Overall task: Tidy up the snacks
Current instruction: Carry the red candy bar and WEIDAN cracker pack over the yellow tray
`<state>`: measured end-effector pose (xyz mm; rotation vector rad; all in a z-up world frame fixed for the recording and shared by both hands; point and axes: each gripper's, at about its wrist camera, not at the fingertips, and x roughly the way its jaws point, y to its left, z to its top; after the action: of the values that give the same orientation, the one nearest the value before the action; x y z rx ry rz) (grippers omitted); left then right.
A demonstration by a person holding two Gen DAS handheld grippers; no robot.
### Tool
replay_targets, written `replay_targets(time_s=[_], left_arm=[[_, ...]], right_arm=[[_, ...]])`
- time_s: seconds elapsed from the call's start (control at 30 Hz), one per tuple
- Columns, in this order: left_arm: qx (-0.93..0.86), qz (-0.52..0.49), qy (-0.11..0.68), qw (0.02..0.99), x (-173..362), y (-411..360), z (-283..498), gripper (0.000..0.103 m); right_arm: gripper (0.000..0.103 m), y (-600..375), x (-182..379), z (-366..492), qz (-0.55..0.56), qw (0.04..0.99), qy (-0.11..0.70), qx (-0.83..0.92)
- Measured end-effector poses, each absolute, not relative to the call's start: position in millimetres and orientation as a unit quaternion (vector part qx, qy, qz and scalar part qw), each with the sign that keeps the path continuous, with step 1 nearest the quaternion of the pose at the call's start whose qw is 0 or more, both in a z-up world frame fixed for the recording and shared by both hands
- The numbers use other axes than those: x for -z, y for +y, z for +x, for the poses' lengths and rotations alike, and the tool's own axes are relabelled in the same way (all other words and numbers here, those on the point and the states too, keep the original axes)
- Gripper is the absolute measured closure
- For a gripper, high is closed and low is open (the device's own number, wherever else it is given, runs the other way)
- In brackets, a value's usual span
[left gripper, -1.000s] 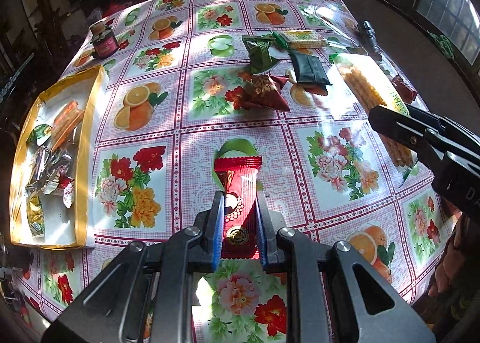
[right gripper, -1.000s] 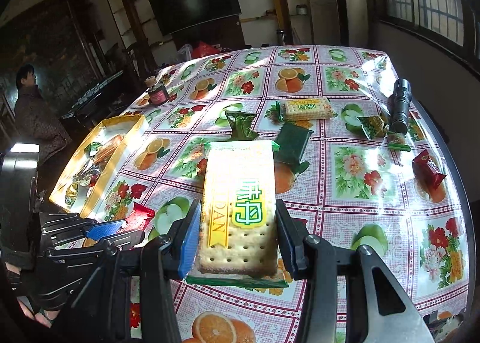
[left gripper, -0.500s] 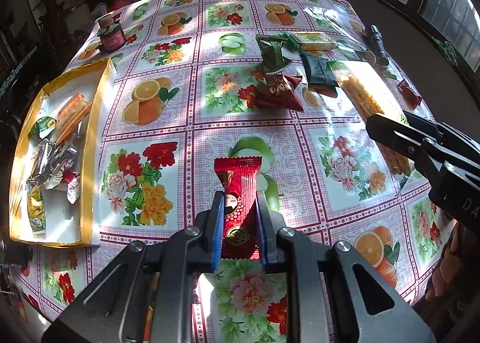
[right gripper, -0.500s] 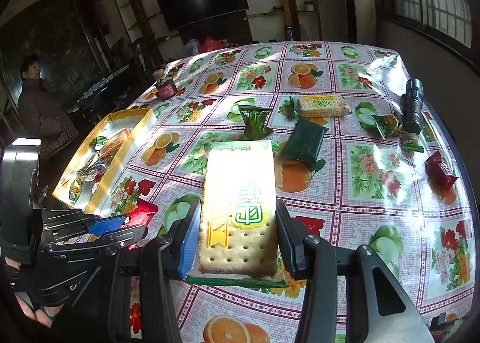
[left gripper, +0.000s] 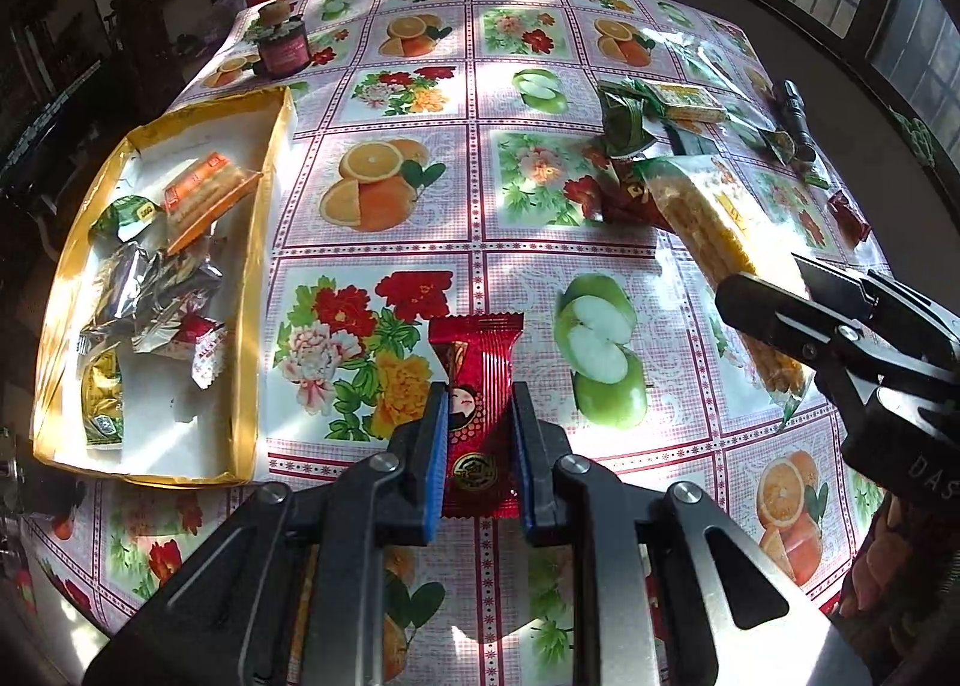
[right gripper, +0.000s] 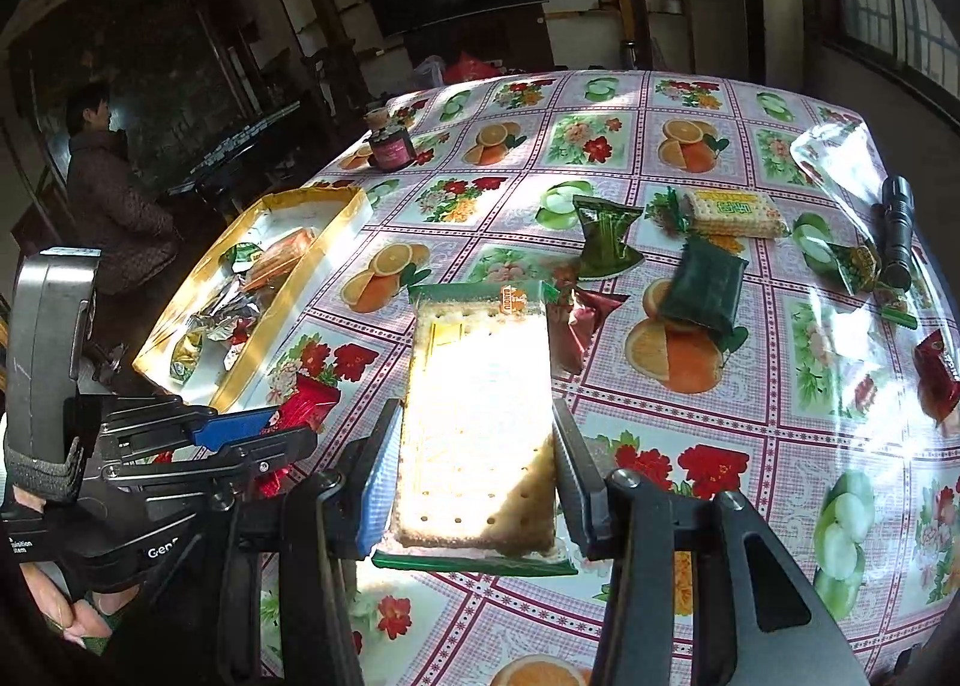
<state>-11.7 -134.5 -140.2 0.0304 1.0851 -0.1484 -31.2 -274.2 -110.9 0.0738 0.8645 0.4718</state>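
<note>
Two claws are in view over the desk (left gripper: 480,104), which wears a glossy cloth printed with fruit and flowers. The left claw (left gripper: 479,446) is clamped on a small red snack packet (left gripper: 477,386), its blue pads pressing the packet's two long edges, and the packet's crimped top sticks out ahead of the fingertips above the cloth. The right claw (right gripper: 474,482) has its jaws partway apart and closed on a clear-wrapped cracker pack (right gripper: 480,410) (the wrapper has a green sealed end at the near side), which lies flat between the pads and points away toward the middle of the desk. In the left wrist view the same cracker pack (left gripper: 714,230) shows edge-on at the right, held by the dark fingers of the right claw (left gripper: 798,320).

A yellow-rimmed box (left gripper: 258,278) with a white floor sits at the left edge of the desk; it holds an orange cracker packet (left gripper: 204,191), crumpled silver wrappers (left gripper: 150,290) and a few small green and yellow sweets. The red packet hangs just to the right of this box's near corner, apart from it.

Further back on the cloth lie two dark green packets (right gripper: 606,236), another cracker pack (right gripper: 738,212), a dark red packet (right gripper: 585,314) and a black torch (right gripper: 897,230) near the right edge. A small dark jar (left gripper: 283,47) stands at the far left corner. A person in a dark coat (right gripper: 114,206) sits in the room beyond.
</note>
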Motion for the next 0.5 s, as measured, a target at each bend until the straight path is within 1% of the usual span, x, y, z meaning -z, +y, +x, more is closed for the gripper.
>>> replay_targets(time_s=[0.13, 0.33, 0.5], left_arm=[[0.053, 0.002, 0.504, 0.862, 128, -105, -12, 0.083], [0.002, -0.032, 0.487, 0.873, 109, -31, -7, 0.083], [-0.044, -0.069, 0.497, 0.864, 117, 29, 4, 0.083]], right_arm=[[0.057, -246, 111, -24, 0.032, 0.871, 0.418, -0.257], [0.057, -185, 99, -11, 0.016, 0.856, 0.408, -0.318], [0.057, -127, 100, 8, 0.014, 0.835, 0.409, -0.367]])
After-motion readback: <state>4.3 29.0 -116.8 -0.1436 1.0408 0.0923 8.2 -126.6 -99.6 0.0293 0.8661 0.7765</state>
